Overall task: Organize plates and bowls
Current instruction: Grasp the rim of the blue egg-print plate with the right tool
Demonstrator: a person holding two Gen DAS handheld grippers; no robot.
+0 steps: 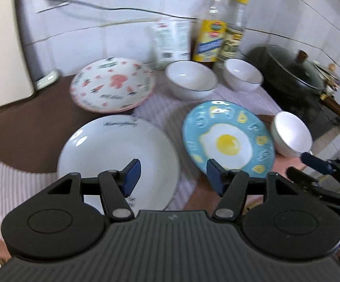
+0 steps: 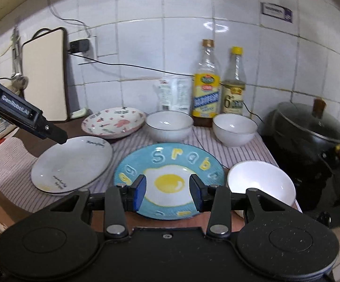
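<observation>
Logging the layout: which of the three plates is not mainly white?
The blue plate with the fried-egg picture; the other two have white faces.

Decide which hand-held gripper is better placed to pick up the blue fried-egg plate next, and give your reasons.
Probably the right. The right hand-held gripper is open, empty and lined up over the blue fried-egg plate. The left hand-held gripper sits nearer the plain white plate.

Blue egg-print plate (image 2: 170,164), pink-patterned plate (image 2: 113,122), white bowls on striped cloth (image 2: 127,150).
</observation>
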